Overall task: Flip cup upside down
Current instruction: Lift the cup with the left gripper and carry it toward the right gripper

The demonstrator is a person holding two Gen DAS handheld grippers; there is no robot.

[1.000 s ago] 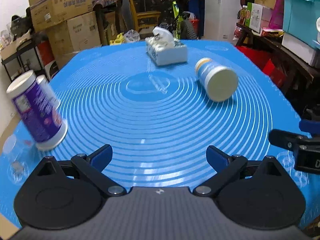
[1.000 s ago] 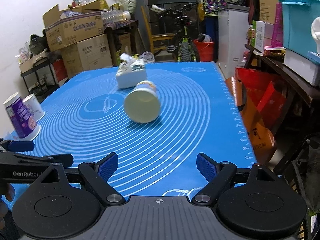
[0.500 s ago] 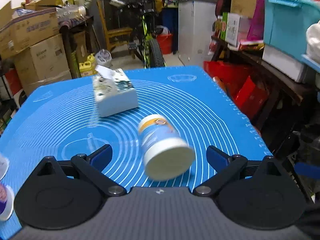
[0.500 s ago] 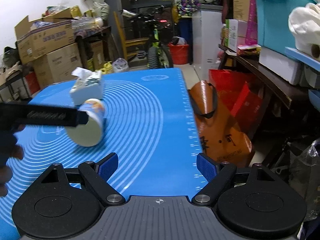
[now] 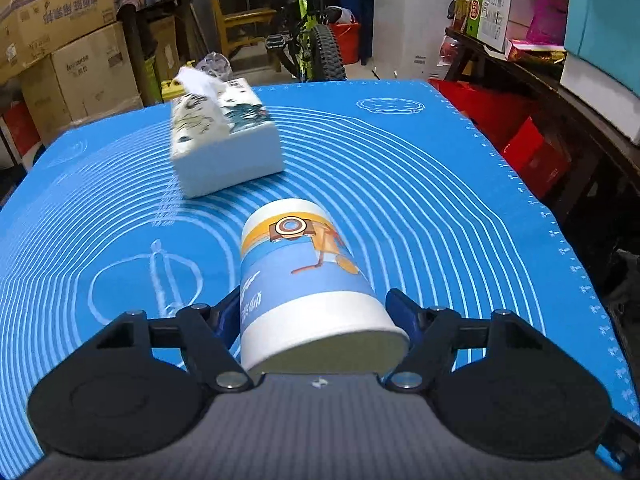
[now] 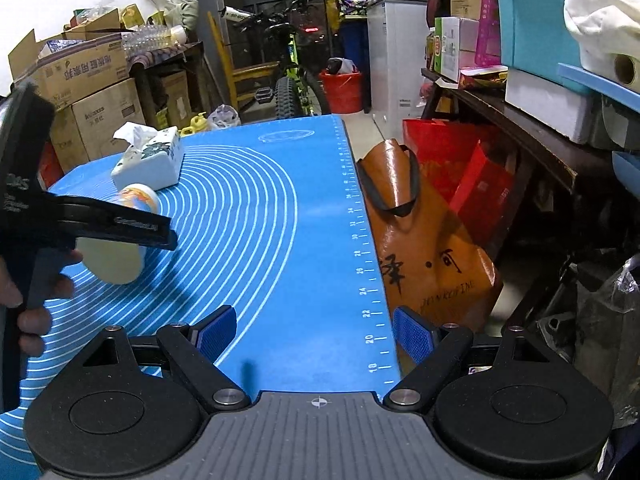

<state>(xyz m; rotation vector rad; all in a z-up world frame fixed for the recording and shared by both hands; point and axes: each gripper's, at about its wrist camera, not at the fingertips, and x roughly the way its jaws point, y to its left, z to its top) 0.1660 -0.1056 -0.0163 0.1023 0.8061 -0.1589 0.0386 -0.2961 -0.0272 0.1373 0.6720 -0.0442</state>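
Observation:
A paper cup (image 5: 304,276) with a blue, white and orange print lies on its side on the blue mat (image 5: 420,200), wide end toward the camera. My left gripper (image 5: 316,312) is open with its blue pads on either side of the cup's wide end, close to it. In the right wrist view the cup (image 6: 120,256) lies at the left, partly hidden by the left gripper's finger (image 6: 120,226). My right gripper (image 6: 316,332) is open and empty above the mat's right edge.
A tissue box (image 5: 224,148) lies on the mat just behind the cup. The mat's right edge (image 6: 372,264) drops off to an orange bag (image 6: 432,256) on the floor. Cardboard boxes, a bicycle and shelves stand beyond the table.
My left gripper swung right and moved forward until the cup lies between its open fingers. My right gripper drifted right toward the mat's edge.

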